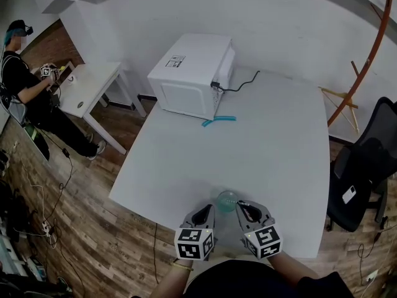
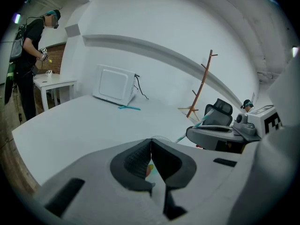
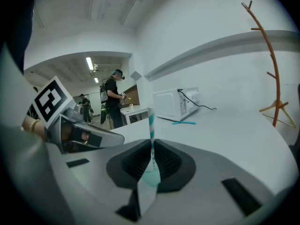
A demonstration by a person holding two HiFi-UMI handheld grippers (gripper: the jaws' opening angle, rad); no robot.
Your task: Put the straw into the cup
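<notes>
A clear plastic cup (image 1: 227, 198) stands near the table's front edge, between my two grippers. My left gripper (image 1: 208, 213) is at the cup's left side. In the left gripper view its jaws (image 2: 151, 150) are shut on the cup's thin clear wall, and the rim (image 2: 161, 138) shows just above them. My right gripper (image 1: 247, 210) is at the cup's right side. In the right gripper view it (image 3: 152, 149) is shut on a teal-and-white striped straw (image 3: 151, 123) that stands upright between the pads. The straw (image 2: 194, 125) also shows in the left gripper view.
A white microwave (image 1: 192, 73) with a black cable sits at the table's far left, with loose teal straws (image 1: 218, 120) in front of it. A black chair (image 1: 366, 172) stands to the right. A person works at a small table (image 1: 93, 85) at the far left.
</notes>
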